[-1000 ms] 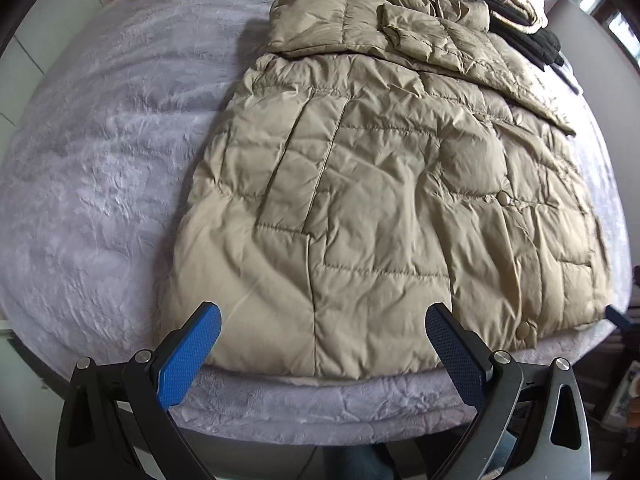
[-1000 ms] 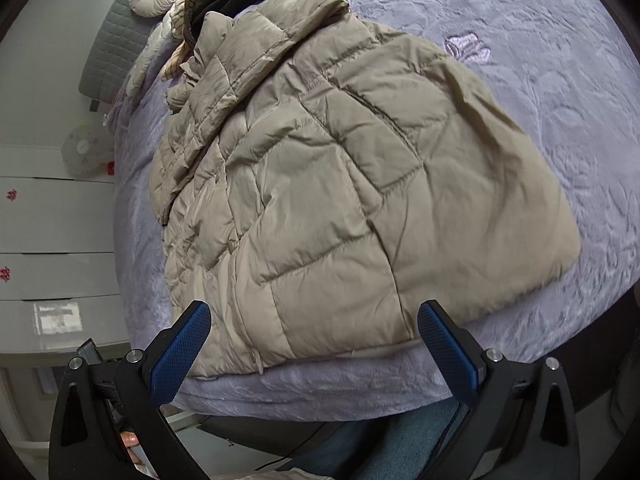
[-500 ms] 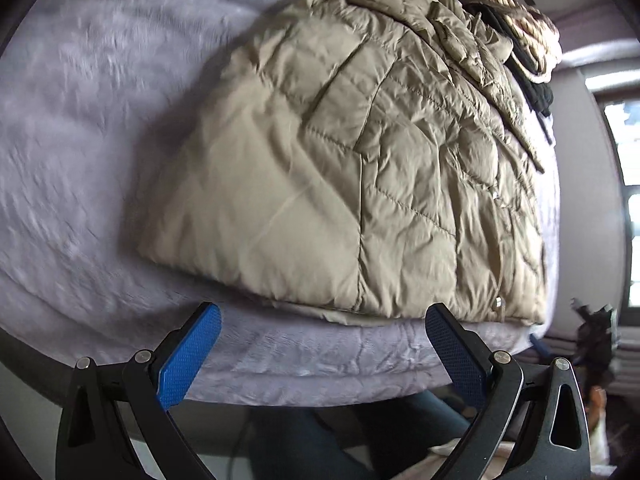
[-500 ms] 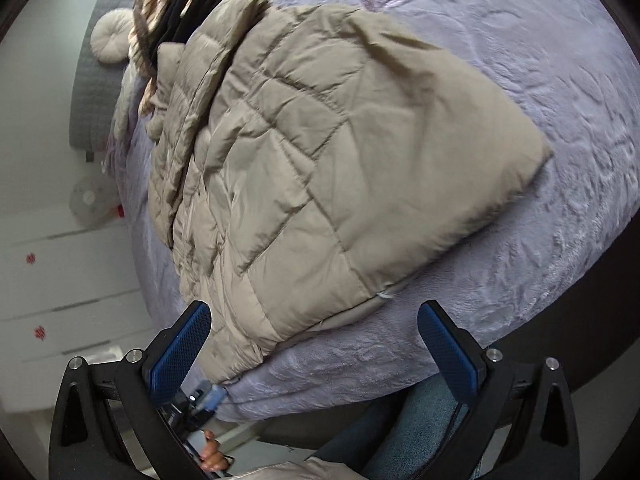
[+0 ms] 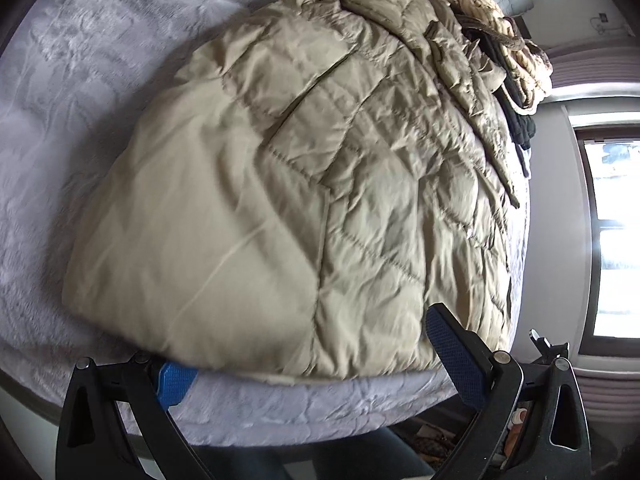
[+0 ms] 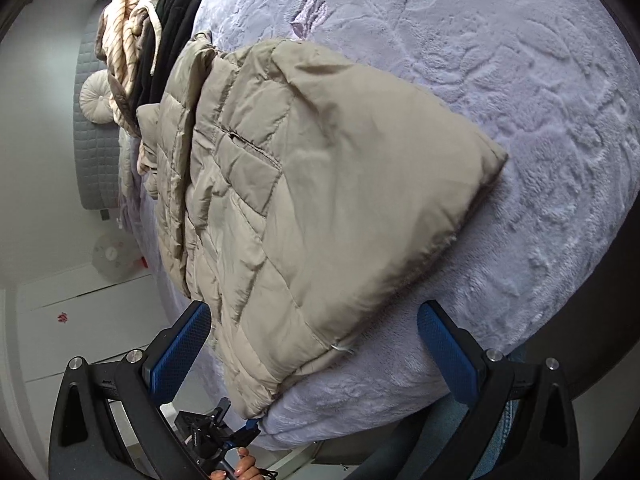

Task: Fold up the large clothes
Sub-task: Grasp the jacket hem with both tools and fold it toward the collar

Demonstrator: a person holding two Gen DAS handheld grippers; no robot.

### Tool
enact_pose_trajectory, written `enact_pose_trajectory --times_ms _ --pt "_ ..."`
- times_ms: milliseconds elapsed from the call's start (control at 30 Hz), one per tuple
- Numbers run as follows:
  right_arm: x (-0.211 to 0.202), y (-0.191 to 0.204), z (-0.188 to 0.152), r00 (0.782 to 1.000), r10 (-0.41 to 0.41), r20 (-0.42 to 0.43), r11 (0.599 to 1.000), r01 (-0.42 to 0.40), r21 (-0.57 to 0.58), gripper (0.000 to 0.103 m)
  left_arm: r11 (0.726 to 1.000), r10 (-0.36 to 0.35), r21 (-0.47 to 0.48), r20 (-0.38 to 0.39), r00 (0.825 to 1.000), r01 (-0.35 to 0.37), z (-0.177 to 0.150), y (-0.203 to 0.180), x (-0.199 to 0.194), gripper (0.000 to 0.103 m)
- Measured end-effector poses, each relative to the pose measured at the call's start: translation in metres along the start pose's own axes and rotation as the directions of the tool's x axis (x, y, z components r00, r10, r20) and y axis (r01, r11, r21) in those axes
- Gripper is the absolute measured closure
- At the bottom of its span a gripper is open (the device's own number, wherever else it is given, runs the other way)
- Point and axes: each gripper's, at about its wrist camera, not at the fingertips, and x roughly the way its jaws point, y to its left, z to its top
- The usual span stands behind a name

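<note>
A beige quilted puffer jacket lies flat on the lilac plush bed cover, its hem at the bed's near edge. My left gripper is open, its jaws straddling the hem; the left pad is partly under the jacket's edge. In the right wrist view the jacket fills the middle. My right gripper is open around the hem's other corner, with its left pad beside the jacket and its right pad over the cover.
More clothes, a striped cream garment and a black one, are piled at the jacket's collar end. A round cushion and grey headboard lie beyond. A window is on the right. The left gripper shows below the bed edge.
Both grippers have moved in toward the jacket's hem, from clear of the bed edge to straddling the hem corners. Both stay open. The jacket has not moved.
</note>
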Motion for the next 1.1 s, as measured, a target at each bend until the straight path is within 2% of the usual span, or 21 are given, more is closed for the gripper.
enact_pose_trajectory --times_ms 100,133,167,200,233,267,300,333,367,433,467,600,767,900,1000,1100 --pt "0.004 0.0 0.004 1.0 0.009 0.008 1.0 -0.009 0.02 0.0 1.0 -0.006 0.025 0.011 1.0 0.006 0.004 -0.008 0.001 0.001" --pt "0.006 0.0 0.005 1.0 0.017 0.01 0.999 -0.018 0.028 0.0 0.999 -0.003 0.032 0.013 1.0 0.003 0.005 -0.01 0.001 0.005" --pt "0.007 0.0 0.006 1.0 0.026 0.011 0.999 -0.026 0.032 0.001 0.999 0.003 0.041 0.014 1.0 -0.004 0.006 -0.012 0.002 0.01" --pt "0.007 0.001 0.007 0.999 0.03 0.012 0.999 -0.031 0.035 0.002 0.999 0.016 0.048 0.012 1.0 -0.016 0.007 -0.013 0.003 0.02" --pt "0.007 0.001 0.007 0.999 0.036 0.012 0.999 -0.037 0.037 0.004 0.998 0.031 0.054 0.007 1.0 -0.031 0.007 -0.014 0.004 0.035" --pt "0.007 0.002 0.007 0.999 0.041 0.012 0.998 -0.042 0.037 0.017 0.997 0.045 0.062 0.003 0.999 -0.045 0.009 -0.015 0.005 0.045" --pt "0.008 0.002 0.008 0.999 0.038 0.007 0.998 -0.038 0.041 0.029 0.996 0.058 0.069 0.002 0.998 -0.058 0.009 -0.015 0.005 0.066" --pt "0.01 0.001 0.009 1.0 0.019 -0.003 0.998 -0.019 0.053 0.049 0.995 0.069 0.076 0.004 0.998 -0.069 0.01 -0.014 0.004 0.08" --pt "0.011 -0.001 0.01 1.0 0.009 -0.006 0.998 -0.008 0.063 0.069 0.994 0.068 0.079 0.008 0.998 -0.069 0.01 -0.012 0.003 0.083" --pt "0.013 -0.003 0.012 1.0 0.001 -0.006 0.997 -0.001 0.074 0.087 0.995 0.055 0.08 0.023 0.998 -0.057 0.011 -0.012 -0.002 0.09" --pt "0.012 -0.003 0.013 1.0 0.009 -0.004 0.997 -0.009 0.072 0.092 0.996 0.043 0.078 0.033 0.999 -0.046 0.012 -0.014 -0.007 0.09" --pt "0.005 0.019 0.018 0.999 0.049 -0.02 0.999 -0.049 -0.015 0.094 0.995 -0.001 0.095 0.087 0.996 -0.008 0.019 -0.026 -0.033 0.09" --pt "-0.005 0.076 0.043 0.993 0.107 -0.041 0.984 -0.112 -0.139 0.095 0.991 -0.04 0.133 0.191 0.981 0.014 0.048 -0.062 -0.07 0.09" --pt "-0.007 0.14 0.076 0.991 0.126 -0.052 0.954 -0.136 -0.267 0.095 0.987 -0.063 0.163 0.302 0.951 0.013 0.089 -0.103 -0.099 0.09" --pt "-0.003 0.199 0.11 0.988 0.141 -0.06 0.914 -0.153 -0.377 0.095 0.984 -0.075 0.176 0.373 0.925 0.009 0.124 -0.133 -0.109 0.09" --pt "0.01 0.245 0.14 0.988 0.133 -0.076 0.877 -0.153 -0.455 0.095 0.984 -0.043 0.173 0.435 0.899 -0.037 0.163 -0.163 -0.112 0.09"
